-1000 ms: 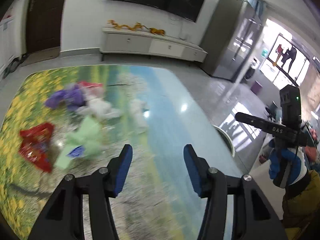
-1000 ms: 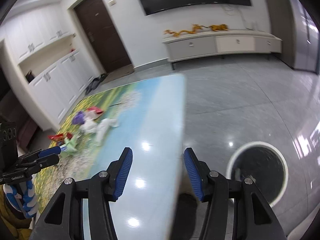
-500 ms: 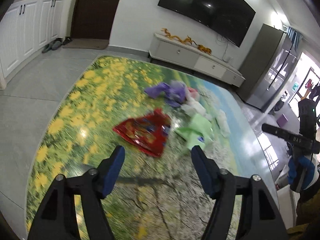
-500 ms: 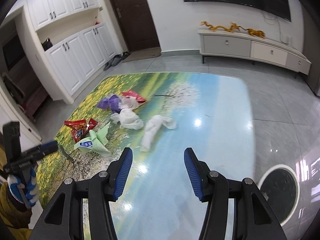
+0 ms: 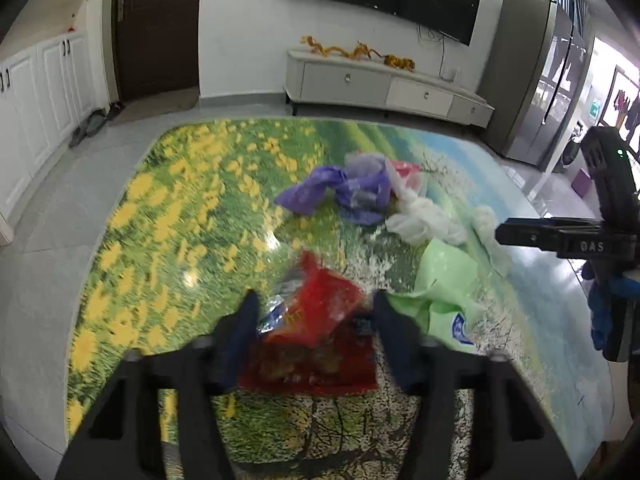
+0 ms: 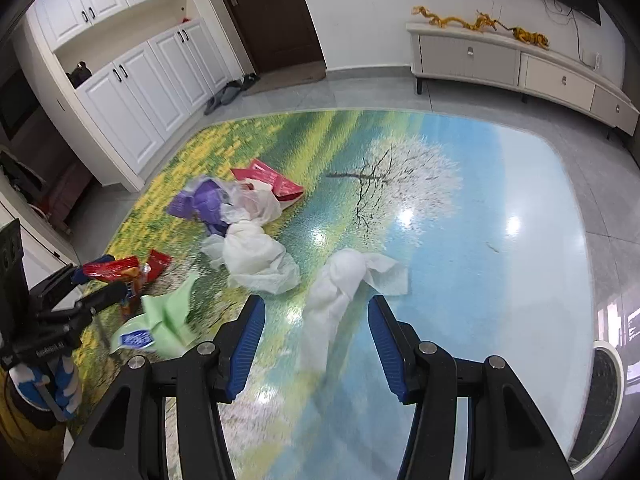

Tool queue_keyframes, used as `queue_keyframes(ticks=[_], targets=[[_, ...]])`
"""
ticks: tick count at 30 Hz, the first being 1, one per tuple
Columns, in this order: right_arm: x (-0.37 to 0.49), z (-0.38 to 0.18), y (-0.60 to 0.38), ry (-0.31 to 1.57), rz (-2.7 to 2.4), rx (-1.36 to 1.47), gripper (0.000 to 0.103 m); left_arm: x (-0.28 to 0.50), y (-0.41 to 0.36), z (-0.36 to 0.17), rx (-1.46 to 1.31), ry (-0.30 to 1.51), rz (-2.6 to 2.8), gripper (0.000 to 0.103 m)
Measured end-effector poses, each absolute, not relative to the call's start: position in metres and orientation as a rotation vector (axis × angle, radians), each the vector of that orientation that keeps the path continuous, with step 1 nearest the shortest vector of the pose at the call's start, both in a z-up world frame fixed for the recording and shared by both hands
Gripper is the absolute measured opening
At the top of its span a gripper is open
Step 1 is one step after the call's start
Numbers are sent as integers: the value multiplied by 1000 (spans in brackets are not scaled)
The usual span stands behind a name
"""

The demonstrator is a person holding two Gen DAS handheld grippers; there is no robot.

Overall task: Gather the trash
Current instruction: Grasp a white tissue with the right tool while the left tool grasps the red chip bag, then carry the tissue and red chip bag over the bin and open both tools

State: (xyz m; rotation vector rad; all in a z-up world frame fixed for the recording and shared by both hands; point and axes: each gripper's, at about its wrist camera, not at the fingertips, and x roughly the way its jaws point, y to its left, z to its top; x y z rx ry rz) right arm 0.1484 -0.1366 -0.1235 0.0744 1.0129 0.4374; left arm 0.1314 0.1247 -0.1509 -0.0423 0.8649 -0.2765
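Observation:
Trash lies on a table with a landscape print point(image 5: 200, 208). My left gripper point(image 5: 316, 320) is open, its jaws on either side of a red snack wrapper point(image 5: 316, 312); the same wrapper shows in the right wrist view point(image 6: 120, 270). Beside it lies a light green bag point(image 5: 444, 280) point(image 6: 168, 316). Further off are a purple bag point(image 5: 348, 192), a crumpled white bag point(image 5: 420, 220) and a pink-red packet point(image 6: 272, 184). My right gripper point(image 6: 316, 328) is open, low over the table, with a long white tissue point(image 6: 344, 280) between its jaws.
A round black bin with a white rim point(image 6: 604, 396) stands on the floor right of the table. A low TV cabinet point(image 5: 384, 88) and white cupboards point(image 6: 132, 80) line the walls. The right gripper's body point(image 5: 592, 240) hangs at the table's right edge.
My left gripper has moved forward and down onto the red wrapper, now between its jaws. My right gripper has moved closer to the white tissue.

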Motion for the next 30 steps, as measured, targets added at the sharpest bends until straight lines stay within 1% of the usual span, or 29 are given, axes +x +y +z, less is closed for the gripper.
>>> queue_keyframes(ticks=[1, 2, 3, 4, 5, 6, 8, 14, 19, 25, 30], targets=[[152, -128, -135, 1026, 437, 77, 51, 133, 127, -155, -59, 879, -281, 27], [155, -132, -134, 1037, 433, 77, 46, 131, 129, -157, -67, 881, -282, 27], [158, -136, -134, 1046, 427, 76, 36, 131, 130, -157, -72, 878, -282, 21], [160, -140, -135, 1055, 426, 80, 32, 130, 132, -156, -75, 875, -285, 17], [160, -141, -137, 1046, 430, 86, 23, 128, 133, -154, -77, 868, -287, 16], [160, -141, -138, 1050, 434, 92, 19, 127, 134, -150, -77, 856, -286, 16], [156, -140, -143, 1036, 453, 108, 16, 123, 133, -141, -69, 838, -276, 14], [124, -118, -164, 958, 523, 140, 15, 110, 129, -106, -74, 775, -272, 13], [89, -100, -196, 900, 540, 166, 15, 99, 103, -76, -82, 735, -346, 13], [48, -90, -262, 842, 447, 214, 15, 98, 32, -62, -75, 758, -515, 13], [20, -101, -347, 830, 275, 293, 15, 110, -58, -65, -52, 818, -674, 13]])
